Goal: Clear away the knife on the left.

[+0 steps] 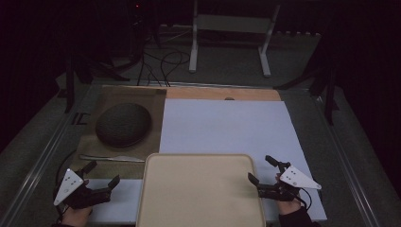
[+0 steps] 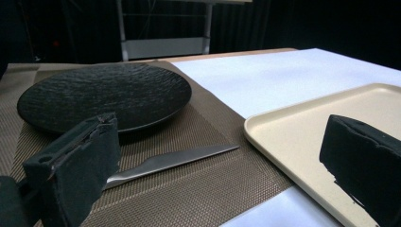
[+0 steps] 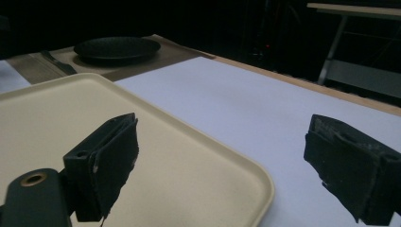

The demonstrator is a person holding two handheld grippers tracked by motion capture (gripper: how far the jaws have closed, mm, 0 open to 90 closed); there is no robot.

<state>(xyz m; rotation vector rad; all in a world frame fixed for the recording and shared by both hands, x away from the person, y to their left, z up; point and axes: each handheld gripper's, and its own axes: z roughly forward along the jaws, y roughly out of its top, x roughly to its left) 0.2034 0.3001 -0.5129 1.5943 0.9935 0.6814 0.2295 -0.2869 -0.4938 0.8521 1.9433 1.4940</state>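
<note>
A cream tray (image 1: 201,189) lies at the near middle of the table, bare. Left of it my left gripper (image 1: 100,172) hovers open with nothing between its fingers; in its own view the tray's rim (image 2: 265,124) is at the right. My right gripper (image 1: 261,169) is open at the tray's right edge, one jaw over the tray corner (image 3: 246,179), the other over the white sheet. A dark round plate (image 1: 124,124) rests on a brown woven mat (image 1: 106,97) at the far left. A metal knife (image 1: 111,158) lies on the mat between plate and left gripper.
A white sheet (image 1: 227,123) covers the table's middle and right. A wooden strip (image 1: 222,93) runs along the far edge. Beyond the table a white frame stand (image 1: 231,28) and cables (image 1: 163,59) sit on the floor. Dark posts stand at both sides.
</note>
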